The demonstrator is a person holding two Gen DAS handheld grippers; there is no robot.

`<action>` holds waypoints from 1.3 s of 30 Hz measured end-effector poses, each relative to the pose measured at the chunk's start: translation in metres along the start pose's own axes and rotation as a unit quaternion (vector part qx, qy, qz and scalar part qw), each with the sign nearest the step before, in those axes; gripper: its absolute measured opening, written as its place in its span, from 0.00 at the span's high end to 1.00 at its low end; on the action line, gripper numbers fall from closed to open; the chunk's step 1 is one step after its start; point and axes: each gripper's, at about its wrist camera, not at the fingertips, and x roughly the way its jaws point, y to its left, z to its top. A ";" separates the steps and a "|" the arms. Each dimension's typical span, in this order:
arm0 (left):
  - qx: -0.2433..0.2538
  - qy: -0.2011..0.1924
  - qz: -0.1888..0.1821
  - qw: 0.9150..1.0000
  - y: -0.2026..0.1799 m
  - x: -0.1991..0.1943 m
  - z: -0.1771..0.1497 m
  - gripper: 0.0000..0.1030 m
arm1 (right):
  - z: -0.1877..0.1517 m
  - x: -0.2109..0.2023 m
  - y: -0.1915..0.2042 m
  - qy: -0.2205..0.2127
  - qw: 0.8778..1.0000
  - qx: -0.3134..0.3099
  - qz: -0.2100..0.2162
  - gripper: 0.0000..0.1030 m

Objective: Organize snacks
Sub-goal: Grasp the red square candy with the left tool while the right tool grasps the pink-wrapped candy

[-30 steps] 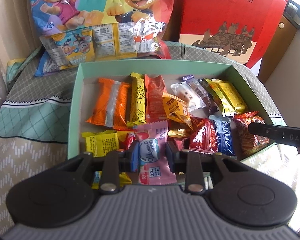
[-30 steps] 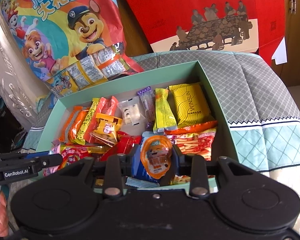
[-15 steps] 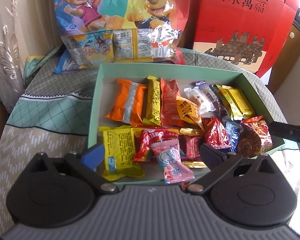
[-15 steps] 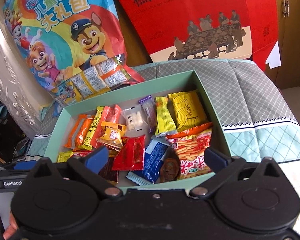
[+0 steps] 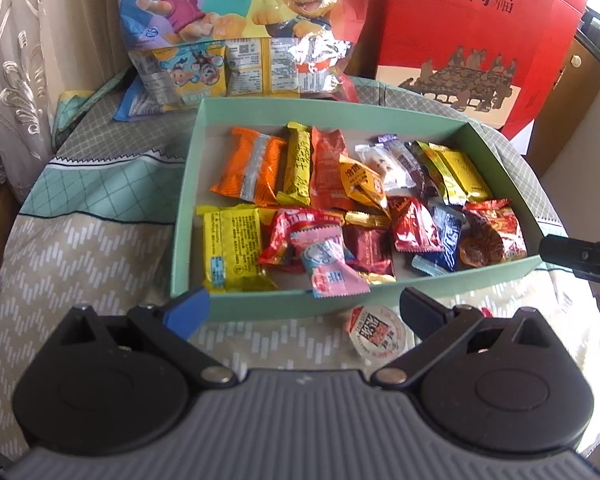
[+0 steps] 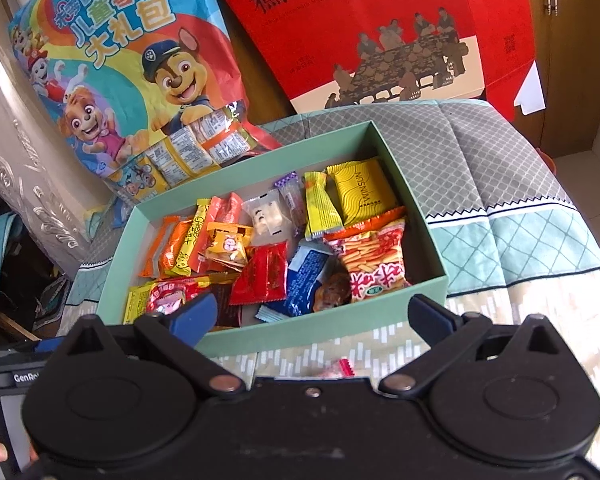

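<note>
Both hand-held grippers wide, empty — left (image 5: 302, 310), right (image 6: 312, 314). Jelly cup (image 5: 377, 331) on table, just outside green box (image 5: 260, 304) — centre, pinch rim, drop in.

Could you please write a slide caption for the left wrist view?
Open left gripper above a jelly cup lying outside the green box of snacks.

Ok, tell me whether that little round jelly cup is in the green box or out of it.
Out. The jelly cup lies on the tablecloth just outside the green box's near wall, between the open left gripper's fingers.
</note>
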 end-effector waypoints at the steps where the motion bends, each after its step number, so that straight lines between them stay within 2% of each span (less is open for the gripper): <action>1: 0.004 0.005 -0.001 1.000 -0.003 0.001 -0.005 0.00 | -0.003 0.000 -0.002 0.003 1.000 0.003 -0.001 0.00; 8: 0.044 0.050 -0.013 0.998 -0.032 0.014 -0.042 0.00 | -0.029 0.001 -0.015 0.023 0.999 0.026 -0.003 0.00; 13: 0.058 0.076 -0.016 0.995 -0.052 0.026 -0.056 0.00 | -0.047 0.003 -0.029 0.037 0.998 0.044 -0.006 0.00; 22: 0.074 0.077 -0.006 0.994 -0.081 0.049 -0.060 0.00 | -0.062 0.010 -0.035 0.049 0.997 0.060 0.007 0.00; 24: 0.086 0.076 0.010 0.993 -0.082 0.053 -0.062 0.00 | -0.065 0.012 -0.035 0.052 0.997 0.058 0.008 0.00; 26: 0.081 0.079 0.009 0.994 -0.076 0.054 -0.064 0.00 | -0.067 0.011 -0.034 0.052 0.997 0.056 0.009 0.01; 30: 0.063 0.083 0.006 0.995 -0.059 0.051 -0.068 0.00 | -0.065 0.014 -0.028 0.051 0.997 0.049 0.015 0.18; 35: 0.051 0.084 0.005 0.995 -0.047 0.050 -0.065 0.00 | -0.053 0.029 -0.019 0.051 0.998 0.037 0.002 0.19; 37: 0.057 0.078 0.000 0.995 -0.048 0.049 -0.066 0.03 | -0.052 0.036 -0.015 0.059 0.998 0.037 -0.001 0.20; 39: 0.071 0.070 -0.026 0.995 -0.051 0.045 -0.067 0.29 | -0.055 0.038 -0.011 0.064 0.997 0.035 -0.002 0.34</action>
